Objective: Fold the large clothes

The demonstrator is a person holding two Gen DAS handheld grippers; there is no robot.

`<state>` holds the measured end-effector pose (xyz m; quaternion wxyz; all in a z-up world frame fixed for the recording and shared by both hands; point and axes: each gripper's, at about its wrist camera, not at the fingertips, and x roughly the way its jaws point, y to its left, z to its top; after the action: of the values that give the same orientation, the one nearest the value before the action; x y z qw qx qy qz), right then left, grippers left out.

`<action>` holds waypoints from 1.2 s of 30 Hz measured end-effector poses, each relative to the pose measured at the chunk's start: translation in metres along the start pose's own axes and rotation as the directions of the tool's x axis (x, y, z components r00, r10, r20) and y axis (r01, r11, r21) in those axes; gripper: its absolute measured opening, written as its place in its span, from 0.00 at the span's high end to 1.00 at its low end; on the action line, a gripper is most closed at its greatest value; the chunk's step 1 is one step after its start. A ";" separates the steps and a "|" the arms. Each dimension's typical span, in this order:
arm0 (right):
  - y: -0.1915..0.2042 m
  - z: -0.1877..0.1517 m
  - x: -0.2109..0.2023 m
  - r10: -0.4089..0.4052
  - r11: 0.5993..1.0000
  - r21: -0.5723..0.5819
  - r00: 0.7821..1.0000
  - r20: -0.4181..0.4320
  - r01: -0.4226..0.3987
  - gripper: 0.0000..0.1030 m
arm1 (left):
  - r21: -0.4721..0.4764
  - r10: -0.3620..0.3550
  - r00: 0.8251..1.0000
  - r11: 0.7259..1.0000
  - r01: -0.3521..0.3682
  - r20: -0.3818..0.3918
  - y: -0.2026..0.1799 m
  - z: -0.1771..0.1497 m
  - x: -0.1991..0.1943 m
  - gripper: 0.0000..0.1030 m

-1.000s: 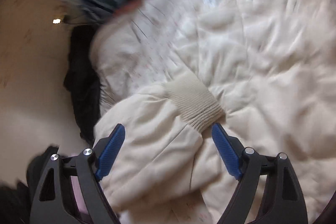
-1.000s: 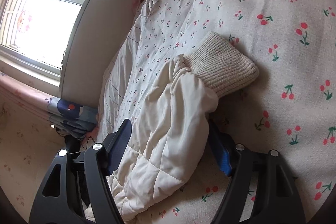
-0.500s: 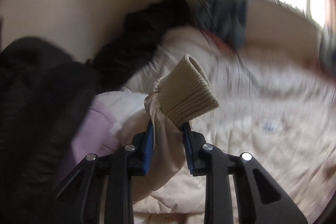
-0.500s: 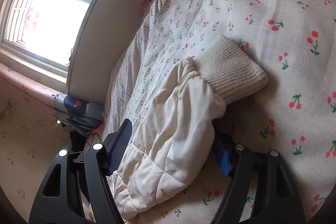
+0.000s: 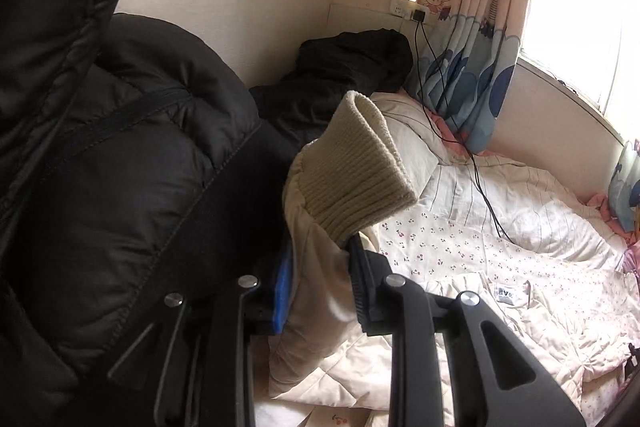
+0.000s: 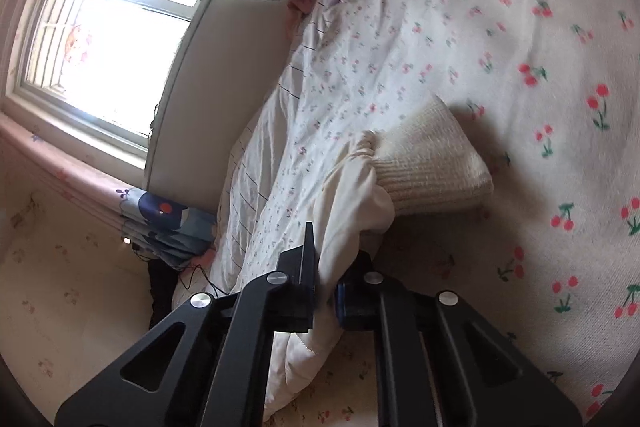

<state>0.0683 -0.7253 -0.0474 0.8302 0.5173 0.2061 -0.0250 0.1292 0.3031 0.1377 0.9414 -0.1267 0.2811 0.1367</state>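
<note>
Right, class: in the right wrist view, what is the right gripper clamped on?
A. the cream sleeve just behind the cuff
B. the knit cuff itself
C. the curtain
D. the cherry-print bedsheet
A: the right gripper has its jaws shut on the cream sleeve, and the cuff lies free beyond it on the bedsheet.

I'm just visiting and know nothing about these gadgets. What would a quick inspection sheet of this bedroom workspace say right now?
Surface: bed with a cherry-print quilt, rumpled.
Job's things: cream padded jacket spread on the bed; one knit cuff lifted, the other cuff lying on the quilt.
Clutter: black clothes heaped by the wall; a black puffy coat close to the left camera.
Grippers: left gripper shut on one sleeve below its cuff; right gripper shut on the other sleeve.
Cables: black cable from a wall socket across the bed.
Surroundings: bright window, patterned curtain, papered wall.
</note>
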 end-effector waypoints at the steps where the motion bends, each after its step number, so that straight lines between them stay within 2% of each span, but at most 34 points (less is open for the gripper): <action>1: 0.010 0.000 -0.002 0.023 1.000 -0.007 1.000 0.016 -0.023 0.93 | -0.009 -0.004 1.000 1.000 0.004 -0.002 0.002 0.003 0.001 0.74; 3: 0.045 0.000 -0.005 0.053 0.996 -0.079 0.998 0.037 -0.050 0.94 | -0.025 -0.013 1.000 1.000 0.013 -0.007 0.008 0.006 -0.001 0.74; 6: 0.128 -0.011 -0.002 0.120 0.962 -0.252 0.992 0.031 -0.108 0.94 | -0.041 -0.033 0.999 0.999 0.033 -0.011 0.018 0.011 -0.006 0.74; 9: 0.218 -0.041 0.011 0.188 0.889 -0.423 0.982 -0.018 -0.177 0.94 | -0.045 -0.053 0.999 0.998 0.052 -0.012 0.021 0.011 -0.006 0.74; 12: 0.301 -0.099 0.034 0.226 0.789 -0.563 0.969 -0.103 -0.244 0.94 | -0.056 -0.080 0.997 0.995 0.079 -0.012 0.024 0.012 -0.005 0.74; 15: 0.356 -0.164 0.064 0.238 0.704 -0.638 0.950 -0.203 -0.312 0.94 | -0.059 -0.105 0.994 0.993 0.104 -0.014 0.026 0.014 -0.006 0.74; 17: 0.376 -0.207 0.082 0.222 0.658 -0.670 0.938 -0.265 -0.345 0.94 | -0.057 -0.118 0.993 0.991 0.117 -0.016 0.027 0.014 -0.006 0.74; 21: 0.395 -0.309 0.120 0.140 0.544 -0.742 0.915 -0.379 -0.391 0.94 | -0.070 -0.152 0.988 0.986 0.151 -0.009 0.033 0.011 -0.007 0.74; 27: 0.390 -0.425 0.169 -0.003 0.422 -0.796 0.877 -0.480 -0.434 0.94 | -0.068 -0.186 0.982 0.980 0.185 -0.008 0.035 0.009 -0.009 0.74; 32: 0.378 -0.498 0.185 -0.106 0.349 -0.824 0.855 -0.507 -0.446 0.94 | -0.057 -0.198 0.980 0.979 0.197 -0.010 0.034 0.007 -0.010 0.74; 34: 0.365 -0.514 0.198 -0.154 0.340 -0.822 0.836 -0.527 -0.456 0.93 | -0.056 -0.200 0.980 0.978 0.199 -0.011 0.034 0.006 -0.010 0.74; 36: 0.360 -0.535 0.211 -0.209 0.338 -0.814 0.806 -0.554 -0.472 0.91 | -0.053 -0.200 0.980 0.978 0.199 -0.014 0.033 0.006 -0.009 0.74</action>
<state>0.1834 -0.0576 -0.0230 0.8667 -0.0530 0.3748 0.3248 0.1135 0.3343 0.1423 0.9441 -0.1795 0.2724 0.0472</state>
